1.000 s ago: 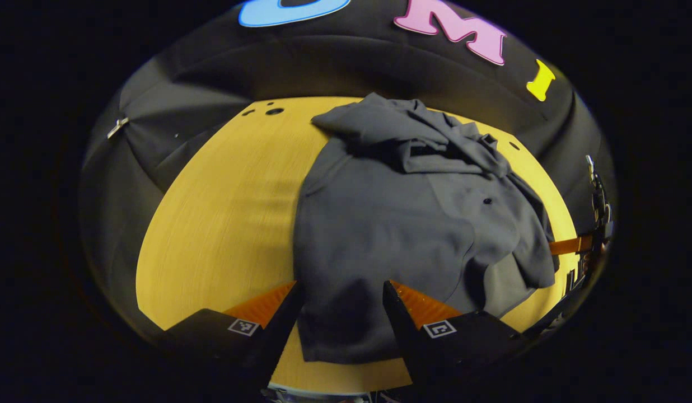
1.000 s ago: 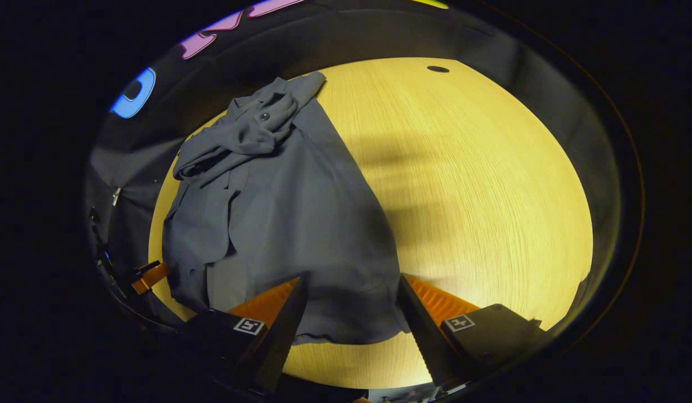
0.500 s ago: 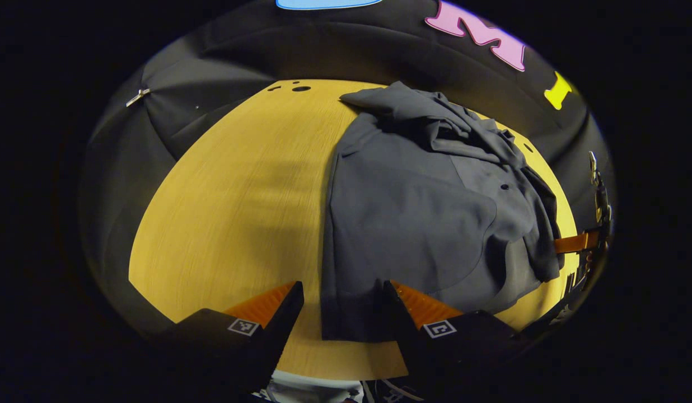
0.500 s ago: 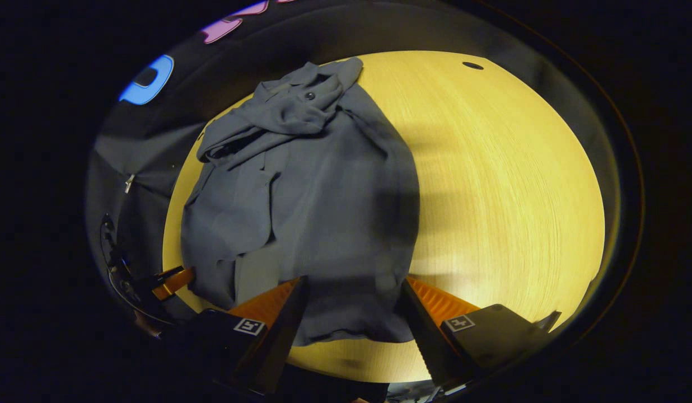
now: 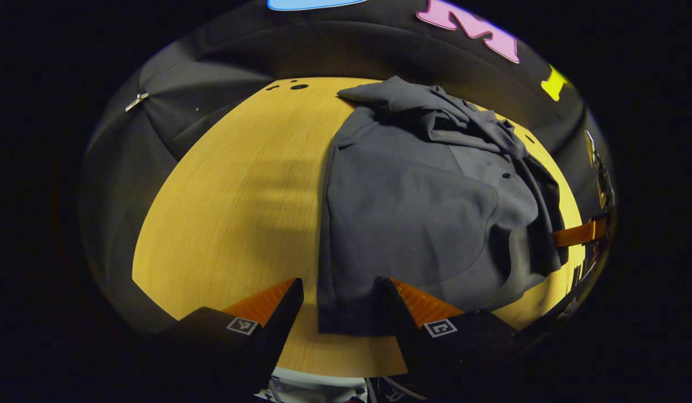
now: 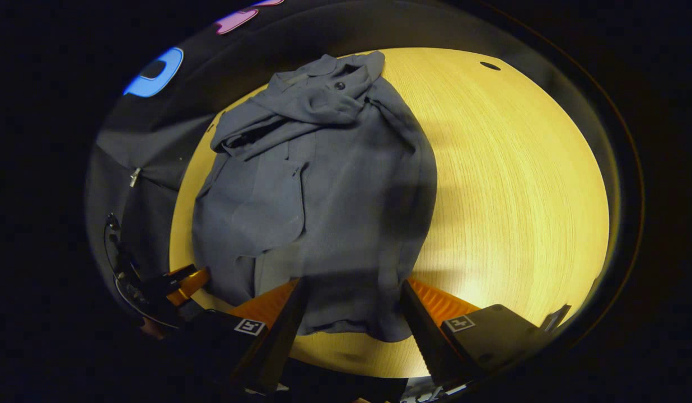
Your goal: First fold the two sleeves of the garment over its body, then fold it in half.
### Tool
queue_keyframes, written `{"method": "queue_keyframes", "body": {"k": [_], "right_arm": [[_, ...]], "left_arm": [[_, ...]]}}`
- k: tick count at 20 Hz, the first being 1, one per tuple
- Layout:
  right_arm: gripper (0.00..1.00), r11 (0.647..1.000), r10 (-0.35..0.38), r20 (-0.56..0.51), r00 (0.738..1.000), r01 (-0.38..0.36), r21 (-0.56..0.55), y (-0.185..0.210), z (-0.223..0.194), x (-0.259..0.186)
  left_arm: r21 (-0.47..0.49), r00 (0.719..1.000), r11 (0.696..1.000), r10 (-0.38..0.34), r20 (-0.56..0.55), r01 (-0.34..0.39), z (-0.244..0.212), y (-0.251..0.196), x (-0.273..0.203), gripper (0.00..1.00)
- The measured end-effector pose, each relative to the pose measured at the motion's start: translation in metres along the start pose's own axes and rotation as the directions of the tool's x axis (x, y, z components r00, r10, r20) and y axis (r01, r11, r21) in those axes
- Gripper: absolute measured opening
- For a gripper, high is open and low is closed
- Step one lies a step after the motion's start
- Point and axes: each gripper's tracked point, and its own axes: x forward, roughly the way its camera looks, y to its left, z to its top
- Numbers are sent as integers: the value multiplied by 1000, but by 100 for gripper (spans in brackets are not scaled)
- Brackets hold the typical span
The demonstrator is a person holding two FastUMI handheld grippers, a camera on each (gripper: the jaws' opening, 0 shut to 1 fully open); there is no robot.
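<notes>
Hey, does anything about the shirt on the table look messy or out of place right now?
Yes. The shirt's collar end is bunched in a rumpled heap at the far side of the table, not flat. One folded-over flap lies in loose wrinkles along an edge. Nothing looks torn.

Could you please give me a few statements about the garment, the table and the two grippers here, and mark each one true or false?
1. The grey garment lies on a yellow wooden table. True.
2. The left gripper has its jaws clamped on the hem. False: the jaws stand apart, above the garment's near corner.
3. The garment is spread out flat with both sleeves out to the sides. False: it is bunched at the collar end, with cloth folded over its body.
4. The right gripper is open over the garment's near edge. True.
</notes>
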Motion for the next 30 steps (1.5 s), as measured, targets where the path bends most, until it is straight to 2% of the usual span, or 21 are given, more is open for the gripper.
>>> {"method": "queue_keyframes", "body": {"k": [2, 5, 6, 7, 8, 10, 11, 12, 13, 14, 15, 16, 17, 20, 25, 30], "right_arm": [[99, 998, -53, -4, 999, 53, -31, 1, -1, 3], [97, 978, -156, 1, 988, 154, -138, -3, -5, 9], [94, 963, -192, 12, 981, 191, -188, -6, -5, 10], [85, 956, -193, 18, 981, 192, -223, -4, -5, 10], [81, 953, -180, 18, 984, 179, -243, 2, -5, 13], [48, 953, -153, 7, 988, 150, -263, 12, -6, 15], [32, 952, -150, 5, 989, 145, -270, 13, -5, 15], [33, 953, -123, 5, 992, 119, -277, 16, -4, 15], [24, 954, -111, 1, 994, 107, -280, 17, -5, 15], [14, 953, -86, 1, 996, 82, -293, 19, -5, 13], [11, 951, -62, -1, 998, 58, -305, 18, -4, 14], [12, 954, -42, -6, 999, 38, -299, 19, -5, 13], [7, 956, -27, -3, 1000, 25, -291, 18, -3, 15], [7, 967, 0, 27, 1000, 7, -255, 16, 5, 6], [7, 981, 66, 131, 989, -40, -189, 26, 27, -20], [7, 985, 113, 195, 974, -84, -152, 37, 53, -39]], "left_arm": [[5, 1000, 1000, 12, -7, -12, 2, -1, 1, 92], [-51, 1000, 998, 20, -13, -21, 1, -3, 1, 88], [-52, 1000, 998, 24, -15, -25, 1, -5, 1, 87], [-42, 1000, 999, 20, -19, -21, 0, -9, 1, 86], [-29, 1000, 999, 16, -14, -16, 1, -12, 1, 86], [-3, 1000, 1000, 1, -21, -1, 3, -20, 2, 72], [7, 1000, 1000, -7, -28, 7, 4, -24, 2, 58], [15, 999, 1000, -14, -30, 14, 6, -29, 2, 44], [16, 999, 1000, -15, -29, 15, 2, -30, 3, 30], [13, 1000, 1000, -17, -25, 18, 3, -34, 3, 22], [14, 1000, 1000, -20, -18, 20, 6, -37, 5, 9], [21, 999, 999, -38, -13, 39, 8, -41, 6, 8], [21, 998, 998, -55, -11, 55, 9, -44, 5, 6], [-28, 995, 995, -99, -17, 98, 14, -50, 2, 5], [-116, 978, 973, -192, 77, 200, 49, -65, -22, 5], [-132, 963, 964, -207, 174, 231, 92, -63, -45, 6]]}}
